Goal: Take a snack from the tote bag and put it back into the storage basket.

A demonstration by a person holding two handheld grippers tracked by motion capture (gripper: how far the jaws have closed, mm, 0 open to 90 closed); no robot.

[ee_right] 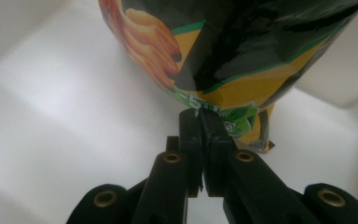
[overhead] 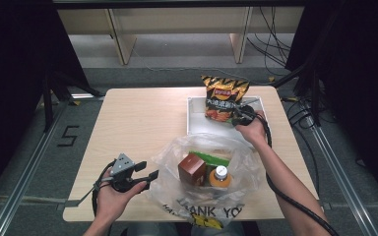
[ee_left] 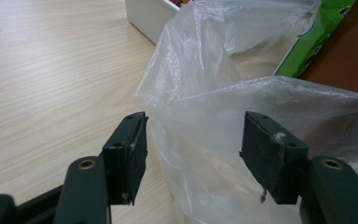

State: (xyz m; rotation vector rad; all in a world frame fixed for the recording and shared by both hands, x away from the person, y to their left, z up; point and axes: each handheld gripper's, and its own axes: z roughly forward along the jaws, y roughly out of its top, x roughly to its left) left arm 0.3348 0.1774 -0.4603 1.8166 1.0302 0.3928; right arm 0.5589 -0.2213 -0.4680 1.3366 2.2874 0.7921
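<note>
Currently right gripper (ee_right: 204,128) is clamped on the chip bag's (overhead: 224,98) bottom seam, bag upright over the white tray (overhead: 195,129). Probably not seated yet. Lower it flat before releasing. Left gripper (ee_left: 193,147) stands apart, plastic bag (ee_left: 223,112) edge between its jaws, unpinched.

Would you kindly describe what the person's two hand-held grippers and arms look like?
Both are black two-jaw tools. The left gripper carries a grey three-cornered plate on top; its flat rectangular pads sit on arms with brass-coloured rivets. The right gripper trails a thick black ribbed cable along the forearm. No sleeves show on the forearms.
</note>
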